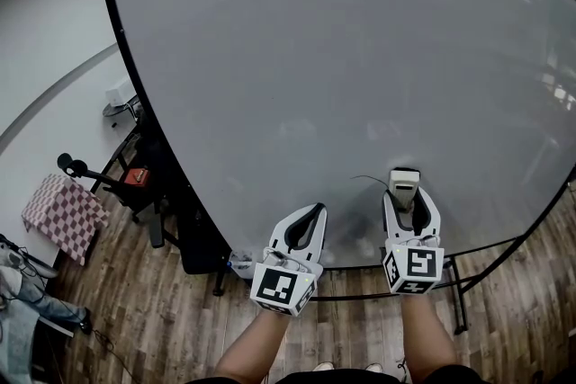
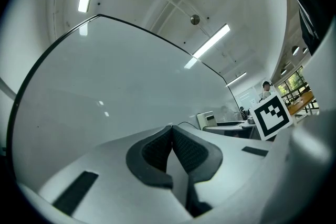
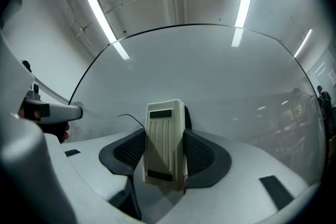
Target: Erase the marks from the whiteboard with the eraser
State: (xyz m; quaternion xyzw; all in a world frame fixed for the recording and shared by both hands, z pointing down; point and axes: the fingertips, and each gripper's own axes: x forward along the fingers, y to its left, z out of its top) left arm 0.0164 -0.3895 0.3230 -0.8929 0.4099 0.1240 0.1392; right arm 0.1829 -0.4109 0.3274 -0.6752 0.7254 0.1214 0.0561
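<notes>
Cream eraser [image 3: 164,144] clamped in the right gripper [image 1: 410,198], beside a thin black mark [image 1: 368,179] on the whiteboard [image 1: 360,58]; left gripper [image 1: 316,211] closed, empty.

Looks like an office or lab room. Big freestanding whiteboard [image 1: 342,76] on a black frame, wood-plank floor [image 1: 162,319], long strip lights [image 3: 102,10] on a white ceiling. Cluttered table [image 2: 231,126] far off with a person [image 2: 266,89] behind it, windows [image 2: 296,86] beyond. Checkered cloth [image 1: 63,216] draped low beside the board.
</notes>
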